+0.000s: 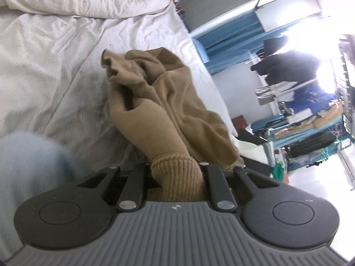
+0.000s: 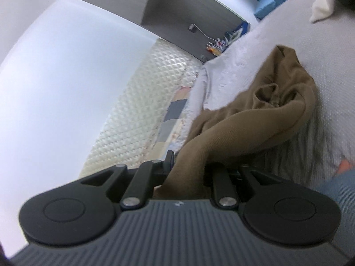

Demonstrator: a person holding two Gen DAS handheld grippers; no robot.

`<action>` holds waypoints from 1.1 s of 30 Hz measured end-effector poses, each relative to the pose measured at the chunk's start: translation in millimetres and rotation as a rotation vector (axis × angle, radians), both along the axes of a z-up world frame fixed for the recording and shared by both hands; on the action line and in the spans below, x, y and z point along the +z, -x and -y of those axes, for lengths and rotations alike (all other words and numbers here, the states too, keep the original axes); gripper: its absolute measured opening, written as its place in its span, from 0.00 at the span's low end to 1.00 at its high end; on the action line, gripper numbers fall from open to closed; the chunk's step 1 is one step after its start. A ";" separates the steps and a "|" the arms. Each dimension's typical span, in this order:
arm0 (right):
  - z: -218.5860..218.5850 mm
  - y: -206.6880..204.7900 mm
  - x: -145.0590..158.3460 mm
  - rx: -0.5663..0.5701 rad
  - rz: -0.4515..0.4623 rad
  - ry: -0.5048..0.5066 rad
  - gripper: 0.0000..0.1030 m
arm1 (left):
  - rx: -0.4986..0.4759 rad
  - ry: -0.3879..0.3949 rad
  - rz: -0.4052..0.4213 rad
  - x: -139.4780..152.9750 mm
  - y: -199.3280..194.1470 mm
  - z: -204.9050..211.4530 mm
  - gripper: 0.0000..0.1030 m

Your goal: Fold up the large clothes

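Stretching away from both tools toward the bed's (image 1: 55,71) far edge: tan sweater (image 1: 168,93), long axis forward, bulk still bunched on the bed. Left tool (image 1: 177,177) clenched on ribbed cuff (image 1: 175,173); right tool (image 2: 188,177) clenched on another fold; neither hand nearer

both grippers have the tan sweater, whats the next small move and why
Probably draw the two grippers apart to stretch it flat. The left gripper is shut on the ribbed cuff of the tan knit sweater; the right gripper is shut on another part, and the body between them lies bunched on the white textured bedspread.
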State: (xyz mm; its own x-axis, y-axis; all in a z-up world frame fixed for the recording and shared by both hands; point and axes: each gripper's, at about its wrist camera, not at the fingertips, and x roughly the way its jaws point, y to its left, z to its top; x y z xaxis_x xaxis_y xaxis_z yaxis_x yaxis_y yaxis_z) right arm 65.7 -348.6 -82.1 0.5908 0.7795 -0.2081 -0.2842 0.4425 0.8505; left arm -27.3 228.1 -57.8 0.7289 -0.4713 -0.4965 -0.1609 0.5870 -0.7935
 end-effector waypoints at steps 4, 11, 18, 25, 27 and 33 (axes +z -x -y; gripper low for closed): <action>5.9 20.9 4.2 -0.035 -0.014 0.003 0.18 | 0.003 -0.034 0.009 8.1 30.5 14.3 0.16; 7.4 -21.2 8.3 -0.109 -0.040 -0.046 0.18 | 0.031 0.012 0.080 26.9 -22.0 13.9 0.17; -3.2 -112.2 19.9 -0.249 -0.118 -0.100 0.19 | 0.079 -0.012 0.118 63.8 -143.4 18.7 0.19; -12.7 -199.0 -12.1 -0.379 -0.231 -0.144 0.19 | 0.146 -0.105 0.089 57.2 -259.0 33.3 0.21; -20.1 -218.4 -25.8 -0.397 -0.251 -0.135 0.20 | 0.162 -0.127 0.068 45.5 -287.7 36.5 0.21; -23.1 -269.0 -76.2 -0.432 -0.305 -0.112 0.20 | 0.178 -0.205 0.008 -0.2 -368.0 40.0 0.23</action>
